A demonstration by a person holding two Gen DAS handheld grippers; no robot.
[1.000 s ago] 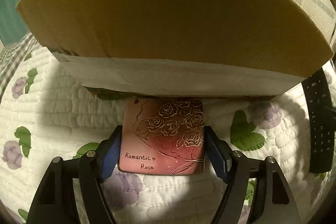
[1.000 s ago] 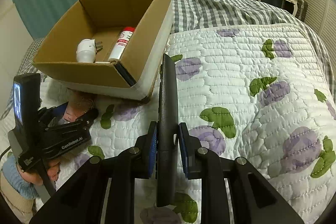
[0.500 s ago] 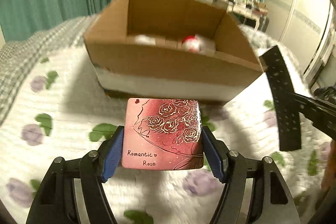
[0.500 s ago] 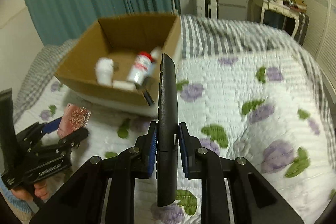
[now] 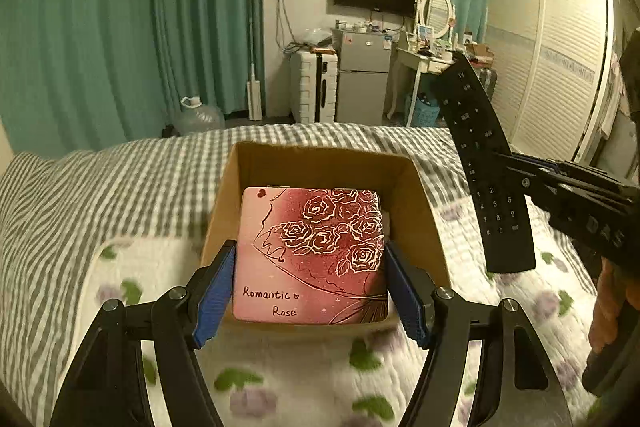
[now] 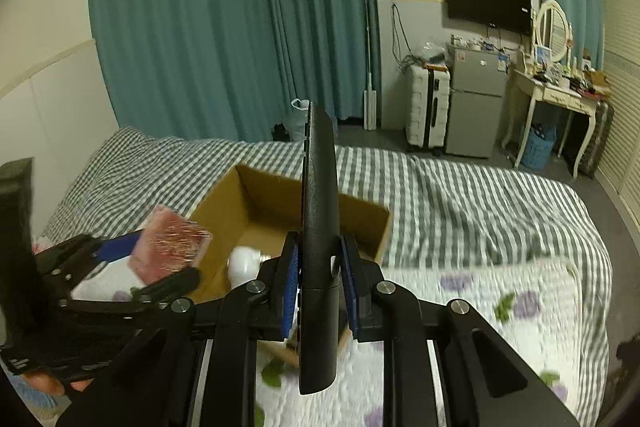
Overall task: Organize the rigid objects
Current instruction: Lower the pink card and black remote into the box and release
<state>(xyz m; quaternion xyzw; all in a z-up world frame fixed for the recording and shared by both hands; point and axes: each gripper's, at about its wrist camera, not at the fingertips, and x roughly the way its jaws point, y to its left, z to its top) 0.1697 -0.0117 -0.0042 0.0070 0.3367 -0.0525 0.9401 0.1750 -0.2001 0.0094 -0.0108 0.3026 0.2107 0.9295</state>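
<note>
My left gripper (image 5: 309,267) is shut on a square pink-and-red case (image 5: 310,247) lettered "Romantic Rose", its blue pads (image 5: 214,291) pressing both sides. It holds the case flat in the air over the near part of an open cardboard box (image 5: 320,157), hiding most of the inside. My right gripper (image 6: 320,281) is shut on a long black remote (image 6: 320,211), held on edge above the box (image 6: 280,199). A white object (image 6: 244,263) lies in the box. The remote (image 5: 484,163) hangs right of the box. The left gripper (image 6: 120,267) and case (image 6: 172,247) show at the left.
The box sits on a bed with a white flowered quilt (image 5: 304,367) and a grey checked sheet (image 5: 120,183). Beyond the bed are teal curtains (image 6: 224,27), a white suitcase (image 6: 426,107), a small fridge (image 6: 474,103) and a dressing table (image 6: 560,95). A hand (image 5: 612,307) holds the right gripper.
The left jaws closed onto the case and lifted it off the quilt to over the box. The right gripper rose with the remote. Both views now look across the box into the room.
</note>
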